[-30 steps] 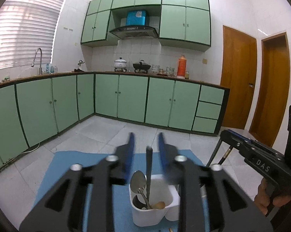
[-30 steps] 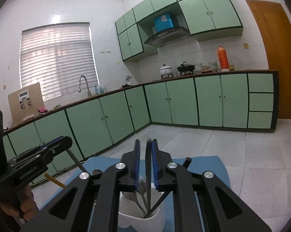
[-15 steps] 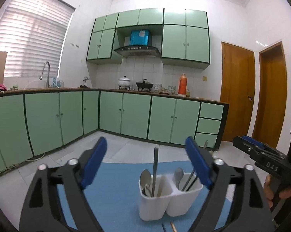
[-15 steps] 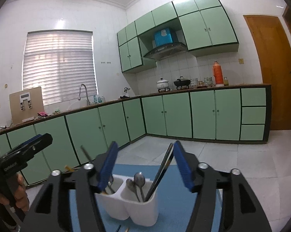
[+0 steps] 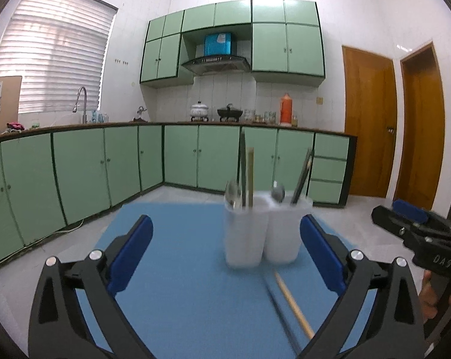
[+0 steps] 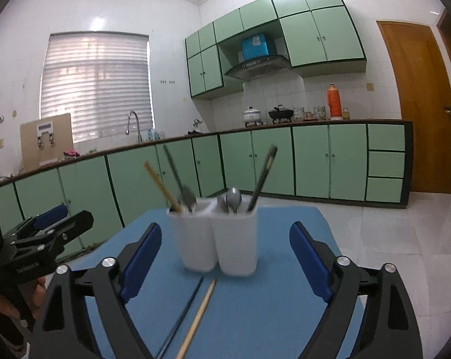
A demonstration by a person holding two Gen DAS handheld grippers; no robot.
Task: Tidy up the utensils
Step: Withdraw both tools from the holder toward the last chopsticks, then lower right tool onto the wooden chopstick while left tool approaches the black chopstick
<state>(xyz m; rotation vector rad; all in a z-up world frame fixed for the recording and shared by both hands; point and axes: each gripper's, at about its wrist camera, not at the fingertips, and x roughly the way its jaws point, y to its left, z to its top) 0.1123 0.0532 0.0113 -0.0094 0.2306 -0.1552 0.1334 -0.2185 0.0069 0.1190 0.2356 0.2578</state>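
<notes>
Utensils — metal spoons, dark and wooden chopsticks — are standing in a white two-compartment plastic holder on the blue mat; left gripper and right gripper are opening, nothing between their jaws; two loose chopsticks are lying before the holder.

1. We see our left gripper with its jaws opening and nothing between them.
2. Ahead, a white two-compartment holder stands on the blue mat, with spoons and chopsticks upright inside.
3. A wooden chopstick and a dark chopstick lie on the mat before it.
4. Our right gripper shows at the right edge.
</notes>
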